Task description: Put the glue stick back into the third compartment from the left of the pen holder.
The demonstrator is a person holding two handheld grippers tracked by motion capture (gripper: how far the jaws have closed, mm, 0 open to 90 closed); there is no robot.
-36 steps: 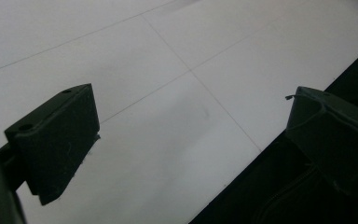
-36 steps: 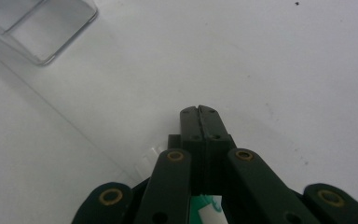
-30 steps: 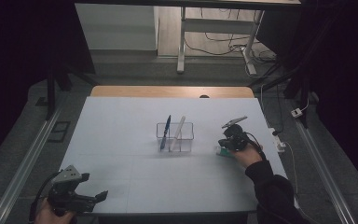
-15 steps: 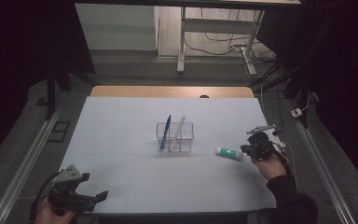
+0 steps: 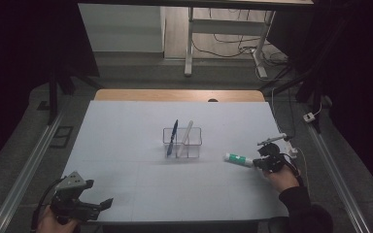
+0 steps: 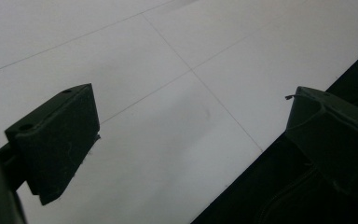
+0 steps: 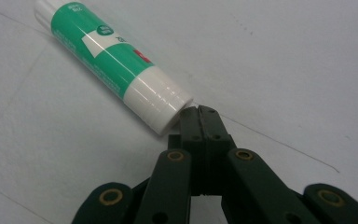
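Looks like a lab or test bay, not a home. Work surface is a white gridded mat (image 5: 126, 145) on a wooden table (image 5: 175, 95), flanked by metal rails (image 5: 24, 165) on both sides. Surroundings blacked out, only the table lit. Behind it: bare grey floor (image 5: 141, 73), a white-legged desk frame (image 5: 189, 43) and loose cables (image 5: 233, 46) trailing across the floor. A small white plug or adapter (image 5: 310, 117) lies at the right with its lead. Few props on the mat: a clear holder (image 5: 182, 143) with pens and a glue stick (image 5: 239, 159). Staged recording setup.
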